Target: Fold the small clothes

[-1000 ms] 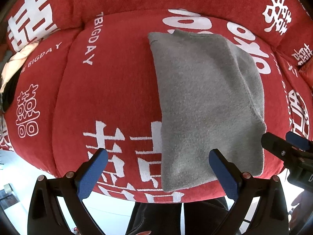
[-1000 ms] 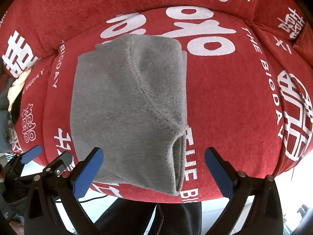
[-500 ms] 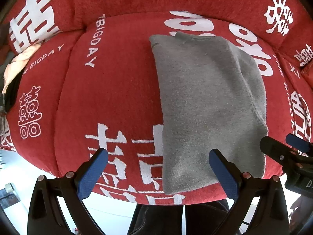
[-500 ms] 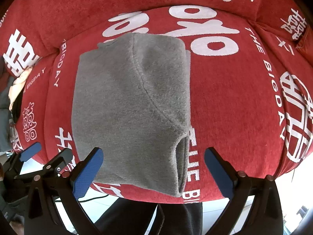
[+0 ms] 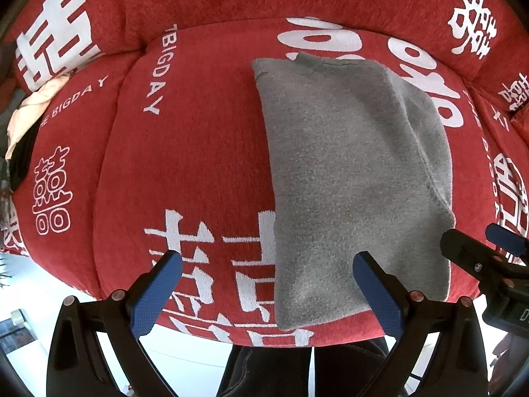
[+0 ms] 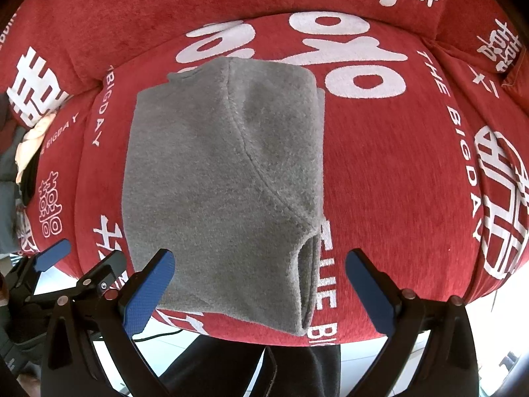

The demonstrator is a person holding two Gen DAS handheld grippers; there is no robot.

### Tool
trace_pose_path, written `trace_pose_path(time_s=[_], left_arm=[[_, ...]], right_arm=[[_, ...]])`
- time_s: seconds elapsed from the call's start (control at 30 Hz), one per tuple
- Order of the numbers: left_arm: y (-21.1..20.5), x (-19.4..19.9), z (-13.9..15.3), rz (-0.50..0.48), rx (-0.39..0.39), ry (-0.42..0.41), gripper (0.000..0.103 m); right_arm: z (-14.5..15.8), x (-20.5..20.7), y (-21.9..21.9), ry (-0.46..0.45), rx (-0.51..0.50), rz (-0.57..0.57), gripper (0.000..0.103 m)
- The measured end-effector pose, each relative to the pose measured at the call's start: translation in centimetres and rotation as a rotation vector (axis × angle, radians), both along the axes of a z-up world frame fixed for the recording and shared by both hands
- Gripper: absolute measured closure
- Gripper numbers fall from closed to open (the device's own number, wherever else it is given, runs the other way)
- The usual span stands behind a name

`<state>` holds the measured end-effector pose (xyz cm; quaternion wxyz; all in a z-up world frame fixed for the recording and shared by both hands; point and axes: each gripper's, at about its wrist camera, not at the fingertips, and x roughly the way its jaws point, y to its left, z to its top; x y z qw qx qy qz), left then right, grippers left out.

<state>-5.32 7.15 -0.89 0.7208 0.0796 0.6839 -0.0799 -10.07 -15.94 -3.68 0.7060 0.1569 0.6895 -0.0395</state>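
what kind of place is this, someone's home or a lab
Most likely a home living room. The grey garment lies on a cushioned sofa seat under a red cover printed with white characters and "THE BIGDAY", more clothes are piled at the sofa's far left, and pale tiled floor shows below.

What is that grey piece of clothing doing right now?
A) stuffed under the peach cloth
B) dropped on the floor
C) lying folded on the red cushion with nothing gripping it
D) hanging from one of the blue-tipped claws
C: the grey garment lies flat on the red cushion, and both the left gripper and right gripper are open, holding nothing.
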Motion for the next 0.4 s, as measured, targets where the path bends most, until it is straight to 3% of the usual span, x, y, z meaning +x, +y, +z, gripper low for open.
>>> trace_pose_path(time_s=[0.4], left_arm=[[0.07,0.13,0.01,0.021,-0.015,-0.004,0.0]], right_arm=[[-0.16,-0.11,0.08,0.004,0.002,-0.002,0.0]])
